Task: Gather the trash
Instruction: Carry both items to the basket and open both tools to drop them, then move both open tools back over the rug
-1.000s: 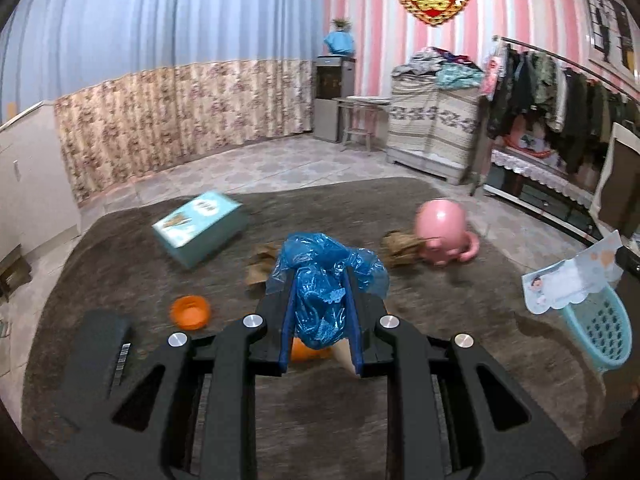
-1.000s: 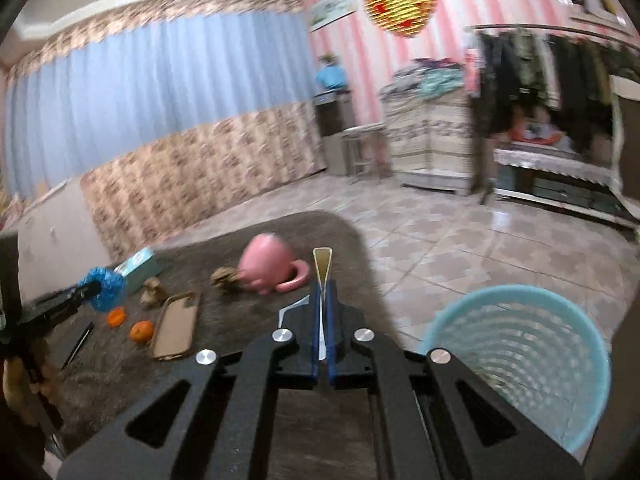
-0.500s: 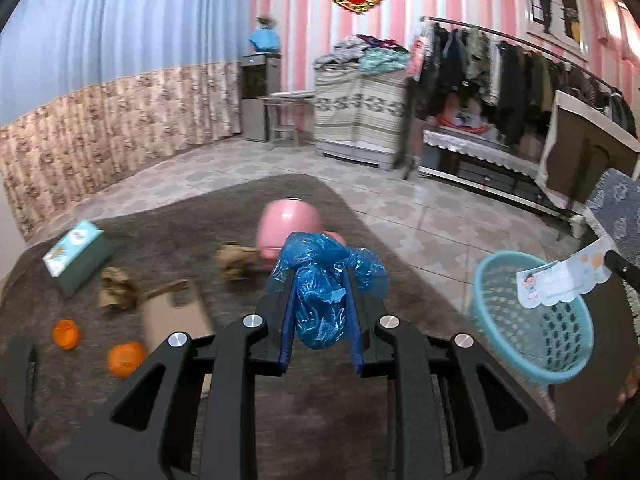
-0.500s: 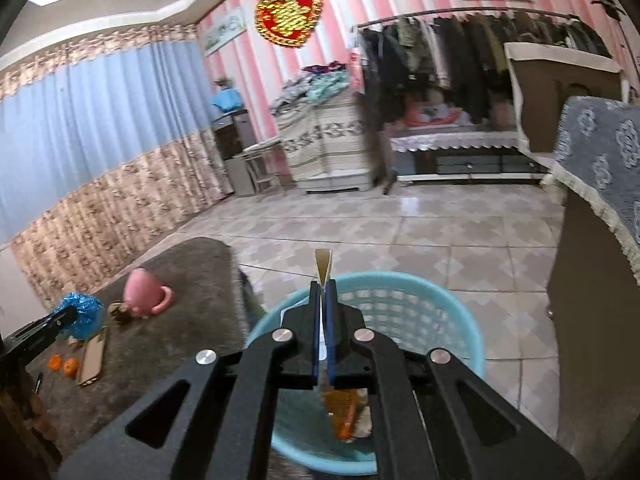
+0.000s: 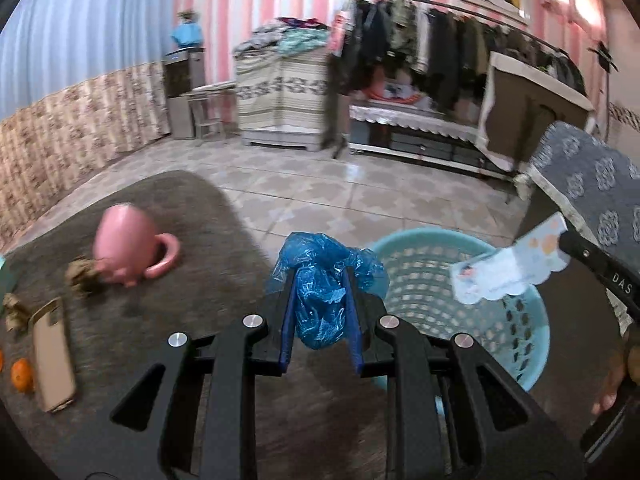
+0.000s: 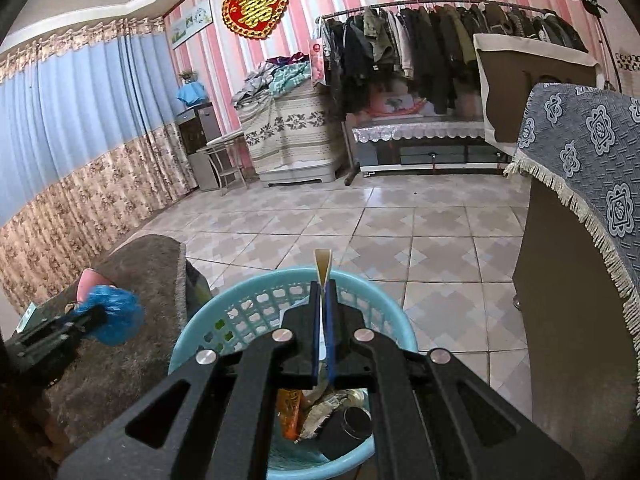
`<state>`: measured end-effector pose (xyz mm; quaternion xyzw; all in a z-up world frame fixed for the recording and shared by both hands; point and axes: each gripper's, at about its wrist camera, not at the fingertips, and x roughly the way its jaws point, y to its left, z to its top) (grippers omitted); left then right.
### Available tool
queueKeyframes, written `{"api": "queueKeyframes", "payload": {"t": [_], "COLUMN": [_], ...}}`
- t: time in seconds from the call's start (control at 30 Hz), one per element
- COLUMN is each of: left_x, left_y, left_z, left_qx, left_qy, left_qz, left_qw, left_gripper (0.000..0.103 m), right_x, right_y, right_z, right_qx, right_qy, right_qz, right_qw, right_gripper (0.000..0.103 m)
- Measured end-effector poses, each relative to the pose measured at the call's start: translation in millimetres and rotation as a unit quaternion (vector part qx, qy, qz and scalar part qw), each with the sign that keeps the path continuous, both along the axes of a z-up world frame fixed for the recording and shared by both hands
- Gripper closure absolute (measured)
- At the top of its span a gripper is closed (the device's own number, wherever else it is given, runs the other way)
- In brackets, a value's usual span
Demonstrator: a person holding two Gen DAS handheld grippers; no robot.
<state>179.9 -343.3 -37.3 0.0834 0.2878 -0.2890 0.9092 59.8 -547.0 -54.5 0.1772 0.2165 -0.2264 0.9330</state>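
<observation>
Blue crumpled plastic bag (image 5: pixel 320 312), pinched in left claw (image 5: pixel 320 308), has swung from rug toward turquoise mesh basket (image 5: pixel 516 344) at two o'clock; right claw (image 6: pixel 323 320), clamping thin card (image 6: pixel 323 266), now hangs above it; drop imminent.

Black tool (image 5: pixel 320 276), blue pads (image 5: pixel 289 312), silver screws (image 5: pixel 255 321)
</observation>
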Motion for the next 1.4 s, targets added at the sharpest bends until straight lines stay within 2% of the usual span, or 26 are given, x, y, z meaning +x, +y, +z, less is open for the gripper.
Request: {"api": "queueKeyframes", "payload": {"t": [0.1, 0.23, 0.27, 0.3, 0.33, 0.37, 0.4, 0.47, 0.6, 0.8, 1.0, 1.03, 1.07, 1.1, 1.13, 1.2, 1.23, 1.27, 1.4], "left_x": [1, 0, 0, 0, 1, 4, 5, 9, 16, 13, 10, 10, 11, 13, 13, 14, 13, 12, 7], "left_y": [-24, -48, -50, -53, -54, -51, -49, -44, -18, 24, 63, 71, 77, 83, 91, 102, 108, 113, 138], "left_z": [-8, -17, -18, -18, -18, -18, -17, -15, -4, 17, 28, 29, 30, 31, 33, 35, 37, 38, 47], "left_qx": [0.004, 0.010, 0.011, 0.013, 0.011, 0.007, 0.004, 0.004, 0.001, 0.002, 0.009, 0.008, 0.007, 0.006, 0.005, 0.003, 0.004, 0.004, 0.001], "left_qy": [0.009, 0.017, 0.017, 0.016, 0.014, 0.014, 0.014, 0.012, -0.007, -0.043, -0.050, -0.049, -0.047, -0.044, -0.041, -0.040, -0.043, -0.047, -0.058], "left_qz": [-0.032, -0.051, -0.052, -0.052, -0.050, -0.045, -0.040, -0.030, 0.015, 0.081, 0.119, 0.126, 0.132, 0.137, 0.144, 0.153, 0.159, 0.164, 0.184], "left_qw": [0.9994, 0.9985, 0.9984, 0.9984, 0.9986, 0.9989, 0.9991, 0.9995, 0.9999, 0.9958, 0.9916, 0.9907, 0.9901, 0.9895, 0.9888, 0.9873, 0.9864, 0.9854, 0.9812], "left_gripper": [0.082, 0.079, 0.070, 0.052, 0.043, 0.028, 0.024, 0.024, 0.012, 0.005, 0.005, 0.005, 0.005, 0.005, 0.005, 0.005, 0.005, 0.005, 0.005], "right_x": [0, -5, -6, -7, -8, -8, -7, -6, -3, 13, 33, 36, 38, 40, 40, 40, 39, 38, 33], "right_y": [0, -8, -9, -9, -10, -12, -12, -13, -7, 8, 18, 18, 18, 18, 19, 18, 17, 17, 25], "right_z": [-2, -3, -4, -4, -5, -6, -5, -6, -6, -6, -13, -14, -16, -17, -18, -18, -18, -17, -6], "right_qx": [0.002, 0.009, 0.011, 0.013, 0.015, 0.017, 0.017, 0.019, 0.016, 0.012, 0.015, 0.014, 0.011, 0.009, 0.003, -0.005, -0.008, -0.011, -0.028], "right_qy": [0.003, 0.004, 0.004, 0.003, 0.004, 0.005, 0.005, 0.007, 0.008, 0.018, 0.031, 0.038, 0.045, 0.051, 0.055, 0.068, 0.076, 0.076, 0.061], "right_qz": [-0.001, -0.011, -0.013, -0.014, -0.016, -0.016, -0.017, -0.016, -0.008, 0.016, 0.024, 0.021, 0.017, 0.012, 0.004, -0.006, -0.013, -0.017, -0.019], "right_qw": [1.000, 1.000, 1.000, 1.000, 1.000, 1.000, 1.000, 1.000, 1.000, 1.000, 0.999, 0.999, 0.999, 0.999, 0.998, 0.998, 0.997, 0.997, 0.998], "right_gripper": [0.100, 0.100, 0.100, 0.100, 0.100, 0.100, 0.100, 0.100, 0.100, 0.100, 0.095, 0.082, 0.055, 0.042, 0.034, 0.034, 0.030, 0.024, 0.016]}}
